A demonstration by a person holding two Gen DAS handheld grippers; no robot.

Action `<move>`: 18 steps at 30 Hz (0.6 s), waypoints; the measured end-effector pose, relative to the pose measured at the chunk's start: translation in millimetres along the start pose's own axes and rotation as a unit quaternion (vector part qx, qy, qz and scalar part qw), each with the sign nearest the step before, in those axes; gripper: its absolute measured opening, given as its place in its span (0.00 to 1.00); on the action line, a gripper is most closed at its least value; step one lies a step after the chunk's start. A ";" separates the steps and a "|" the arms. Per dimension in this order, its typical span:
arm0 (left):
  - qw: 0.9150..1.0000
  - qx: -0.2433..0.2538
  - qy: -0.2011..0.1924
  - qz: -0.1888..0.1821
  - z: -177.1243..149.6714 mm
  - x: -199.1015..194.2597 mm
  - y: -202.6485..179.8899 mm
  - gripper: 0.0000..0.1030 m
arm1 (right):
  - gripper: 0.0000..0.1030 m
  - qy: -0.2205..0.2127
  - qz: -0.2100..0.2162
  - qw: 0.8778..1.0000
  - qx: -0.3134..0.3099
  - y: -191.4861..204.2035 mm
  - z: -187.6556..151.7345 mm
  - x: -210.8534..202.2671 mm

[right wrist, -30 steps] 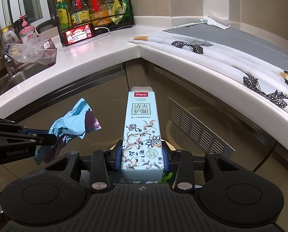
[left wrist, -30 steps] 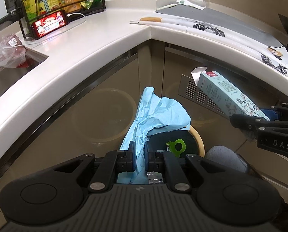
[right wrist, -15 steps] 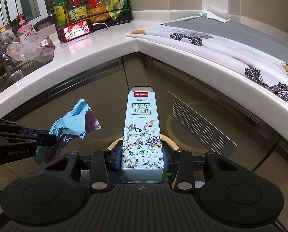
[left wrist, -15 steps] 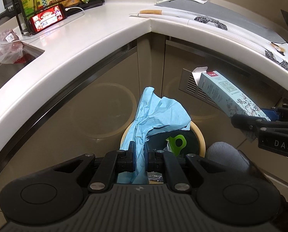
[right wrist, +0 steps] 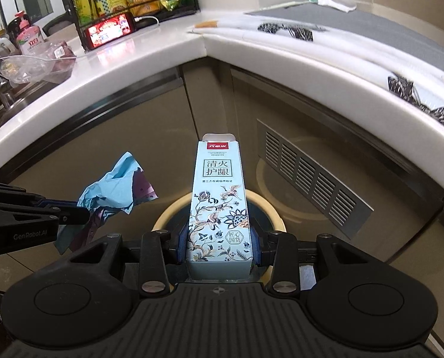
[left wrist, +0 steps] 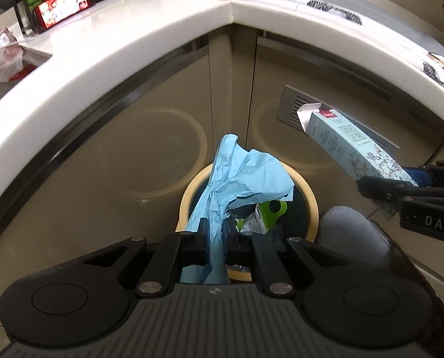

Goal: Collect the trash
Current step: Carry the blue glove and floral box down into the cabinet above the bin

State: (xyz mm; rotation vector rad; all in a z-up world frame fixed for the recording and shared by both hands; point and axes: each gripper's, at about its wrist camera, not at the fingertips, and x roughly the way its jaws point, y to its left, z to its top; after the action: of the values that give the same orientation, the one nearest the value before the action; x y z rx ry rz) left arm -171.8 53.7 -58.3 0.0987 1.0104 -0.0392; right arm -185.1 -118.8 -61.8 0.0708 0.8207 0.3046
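A curved white countertop [left wrist: 108, 68] and beige cabinet doors [right wrist: 126, 161] hem me in above a round, cream-rimmed bin [left wrist: 306, 197] on the floor. My left gripper [left wrist: 216, 240] pinches crumpled blue paper [left wrist: 242, 176] over the bin's mouth. My right gripper [right wrist: 219, 246] clamps a smooth, floral-printed carton [right wrist: 219, 205], tall and rectangular, over the same bin.

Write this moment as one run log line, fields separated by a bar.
left claw: shut on blue paper | right claw: shut on carton | bin: below both, holds trash | step: not yet dropped
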 end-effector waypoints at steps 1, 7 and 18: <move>1.000 -0.001 0.004 -0.001 0.5 4.4 0.8 0.09 | 0.40 0.003 -0.001 1.000 0.000 -0.8 0.7 2.8; 1.000 -0.005 0.024 -0.003 5.0 28.4 2.6 0.09 | 0.40 0.021 -0.009 1.000 -0.007 -2.6 3.9 25.4; 0.995 -0.009 0.097 -0.008 13.5 98.3 5.7 0.09 | 0.40 0.085 -0.023 0.996 -0.018 -6.1 4.1 95.8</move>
State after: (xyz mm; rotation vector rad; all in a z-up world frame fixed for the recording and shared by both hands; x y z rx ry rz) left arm -107.8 59.2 -134.1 0.0781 1.2062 -0.0354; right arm -119.3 -96.3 -128.0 -0.0083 0.9831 0.2846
